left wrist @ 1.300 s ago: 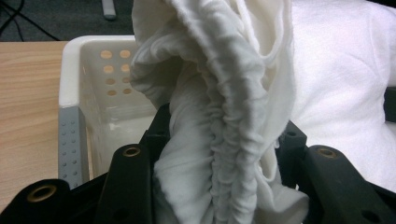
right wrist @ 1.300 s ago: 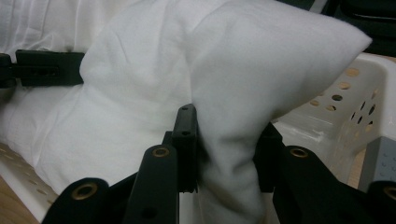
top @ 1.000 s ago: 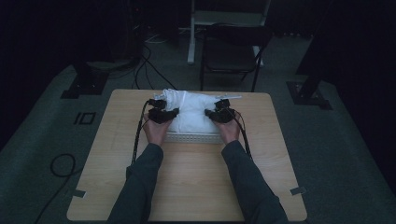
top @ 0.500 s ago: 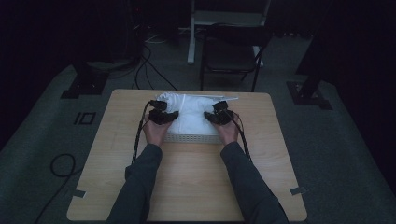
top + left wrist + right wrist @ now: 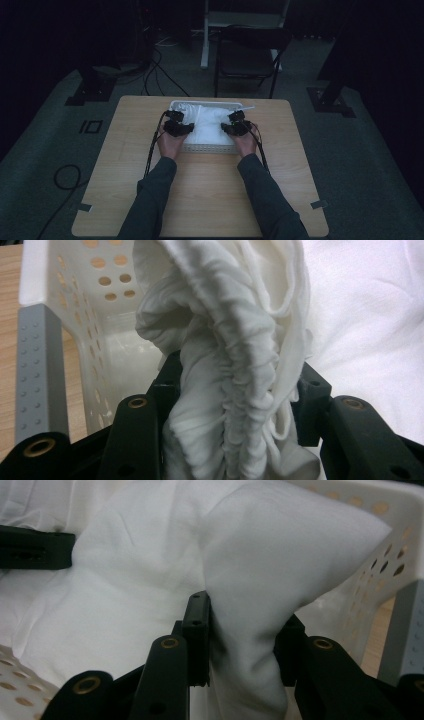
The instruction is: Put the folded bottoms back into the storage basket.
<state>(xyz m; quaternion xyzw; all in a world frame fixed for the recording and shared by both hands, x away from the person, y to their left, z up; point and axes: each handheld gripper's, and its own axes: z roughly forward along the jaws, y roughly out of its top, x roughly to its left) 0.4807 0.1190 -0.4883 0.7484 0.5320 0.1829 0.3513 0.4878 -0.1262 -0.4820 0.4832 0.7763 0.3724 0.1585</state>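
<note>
Dim floor surrounds the wooden desk; at upper centre of the frame a white basket holds white cloth; left tool and right tool each pinch a fold; lifting out seems still ahead.

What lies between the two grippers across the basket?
White cloth piled in the basket spans the gap between left gripper and right gripper; the high view shows it.

White cloth, white hole-dotted basket with grey corners, black tools, pale wood table.
</note>
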